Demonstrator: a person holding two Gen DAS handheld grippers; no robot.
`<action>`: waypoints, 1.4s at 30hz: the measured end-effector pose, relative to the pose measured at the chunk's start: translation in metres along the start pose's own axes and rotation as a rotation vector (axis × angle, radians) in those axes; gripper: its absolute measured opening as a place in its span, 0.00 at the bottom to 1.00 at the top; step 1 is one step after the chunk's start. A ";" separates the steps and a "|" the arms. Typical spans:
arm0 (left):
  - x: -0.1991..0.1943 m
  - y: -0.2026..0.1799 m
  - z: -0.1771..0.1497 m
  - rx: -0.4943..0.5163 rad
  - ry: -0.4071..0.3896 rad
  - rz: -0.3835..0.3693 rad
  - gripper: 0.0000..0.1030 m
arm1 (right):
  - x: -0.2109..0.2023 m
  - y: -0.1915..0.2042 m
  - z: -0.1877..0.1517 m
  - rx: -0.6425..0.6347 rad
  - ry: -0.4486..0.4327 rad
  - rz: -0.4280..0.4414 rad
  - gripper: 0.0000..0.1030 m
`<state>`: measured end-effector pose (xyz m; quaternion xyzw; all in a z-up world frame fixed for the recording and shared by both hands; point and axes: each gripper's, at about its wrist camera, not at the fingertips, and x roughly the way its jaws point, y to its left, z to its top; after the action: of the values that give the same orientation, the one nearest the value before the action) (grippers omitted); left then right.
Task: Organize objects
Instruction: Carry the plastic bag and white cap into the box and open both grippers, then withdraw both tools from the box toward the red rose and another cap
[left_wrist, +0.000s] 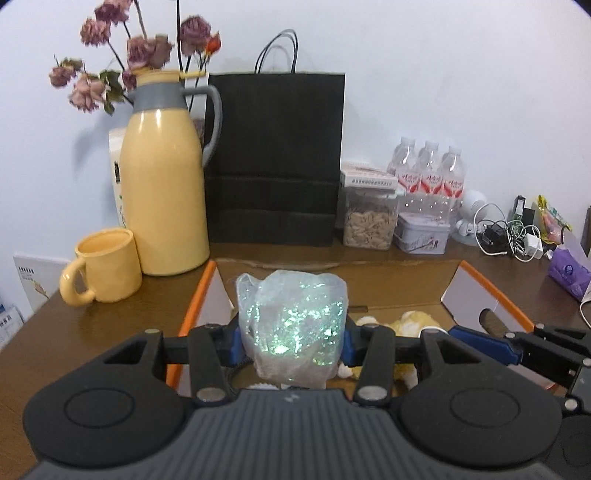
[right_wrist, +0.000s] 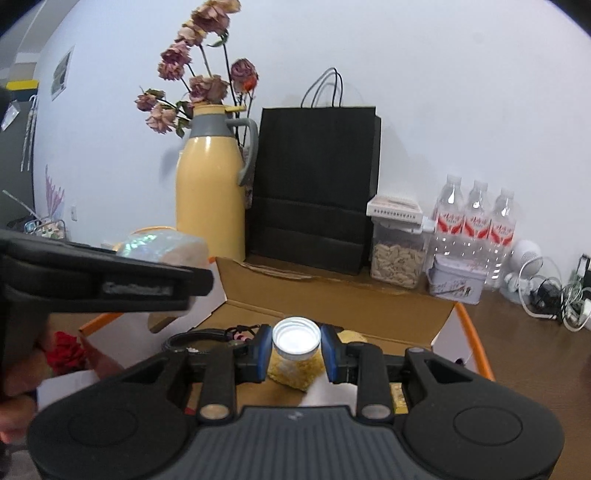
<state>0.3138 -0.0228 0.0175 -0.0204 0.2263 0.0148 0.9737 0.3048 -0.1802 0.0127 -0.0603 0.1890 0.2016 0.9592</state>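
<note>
My left gripper is shut on a clear plastic bag of iridescent green glitter and holds it above an open cardboard box with orange edges. The bag also shows at the left of the right wrist view. My right gripper is shut on a small jar with a white lid and yellow contents, held over the same box. The right gripper also shows at the right edge of the left wrist view. Yellow and white items lie in the box.
On the brown table stand a yellow mug, a yellow thermos jug, a black paper bag, a nut container, a tin, water bottles, tangled cables and a purple pack.
</note>
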 end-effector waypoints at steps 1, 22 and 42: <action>0.004 0.000 -0.004 0.002 0.007 -0.002 0.46 | 0.003 -0.001 -0.004 0.002 0.007 0.000 0.26; -0.013 0.003 -0.011 -0.015 -0.112 0.018 1.00 | -0.004 -0.004 -0.013 0.027 -0.011 -0.059 1.00; -0.049 0.016 0.004 -0.051 -0.134 -0.018 1.00 | -0.028 -0.016 -0.007 0.036 -0.051 -0.084 1.00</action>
<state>0.2708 -0.0071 0.0422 -0.0460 0.1599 0.0133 0.9860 0.2856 -0.2067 0.0173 -0.0459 0.1656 0.1594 0.9721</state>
